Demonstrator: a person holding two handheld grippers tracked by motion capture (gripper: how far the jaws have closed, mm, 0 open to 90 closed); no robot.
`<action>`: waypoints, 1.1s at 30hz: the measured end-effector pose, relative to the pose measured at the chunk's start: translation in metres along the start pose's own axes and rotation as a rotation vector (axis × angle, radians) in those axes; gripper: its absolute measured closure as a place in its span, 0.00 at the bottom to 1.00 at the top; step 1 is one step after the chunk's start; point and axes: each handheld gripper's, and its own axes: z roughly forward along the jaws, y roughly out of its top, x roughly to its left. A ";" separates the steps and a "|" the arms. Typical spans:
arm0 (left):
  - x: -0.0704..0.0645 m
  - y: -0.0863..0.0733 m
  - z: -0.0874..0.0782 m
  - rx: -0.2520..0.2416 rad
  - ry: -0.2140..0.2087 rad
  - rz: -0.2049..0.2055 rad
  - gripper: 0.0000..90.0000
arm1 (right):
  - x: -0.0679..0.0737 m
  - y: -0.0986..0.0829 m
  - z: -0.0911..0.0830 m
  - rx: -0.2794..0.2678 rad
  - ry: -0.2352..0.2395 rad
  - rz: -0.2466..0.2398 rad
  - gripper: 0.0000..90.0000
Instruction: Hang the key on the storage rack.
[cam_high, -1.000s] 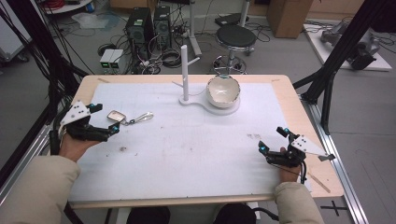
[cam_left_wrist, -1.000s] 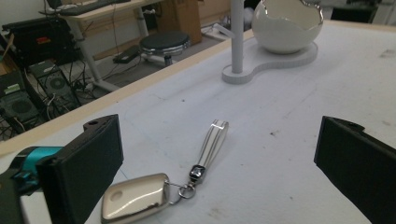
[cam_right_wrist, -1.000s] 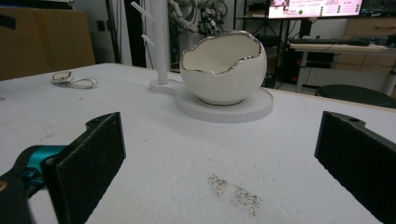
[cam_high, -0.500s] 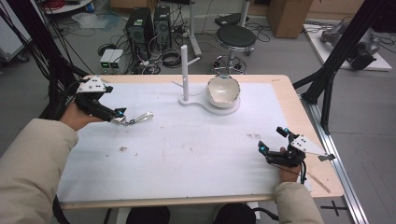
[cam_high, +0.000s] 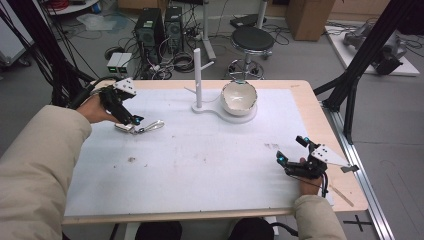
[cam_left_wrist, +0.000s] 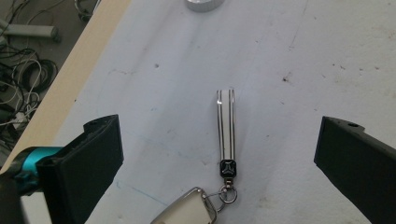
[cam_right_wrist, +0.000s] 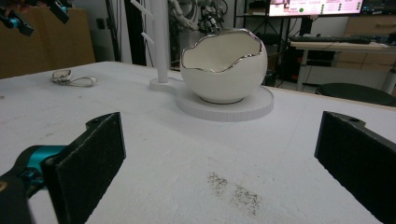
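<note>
— What sort of place are we in?

— A lab, we'd say. Past the table (cam_high: 300, 100) we see two black computer towers (cam_high: 159, 30) standing on the bare grey floor, with loose cables (cam_high: 182, 60) tangled around them.

— Anything else that tells us so?

— Black metal frame struts (cam_high: 367, 45) rise at both sides of the table, a round stool (cam_high: 252, 39) stands behind it, and in the right gripper view we see a lit monitor (cam_right_wrist: 315, 6) above a desk.
</note>
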 end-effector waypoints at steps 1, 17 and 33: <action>0.001 0.002 0.003 0.015 -0.010 0.006 0.02 | 0.000 0.000 0.000 -0.001 0.000 0.002 0.01; 0.002 -0.002 0.053 0.195 -0.096 0.009 0.07 | 0.000 0.000 0.000 0.002 0.001 0.001 0.01; 0.003 -0.016 0.084 0.333 -0.128 -0.058 0.13 | 0.000 0.000 0.001 0.005 0.002 -0.002 0.01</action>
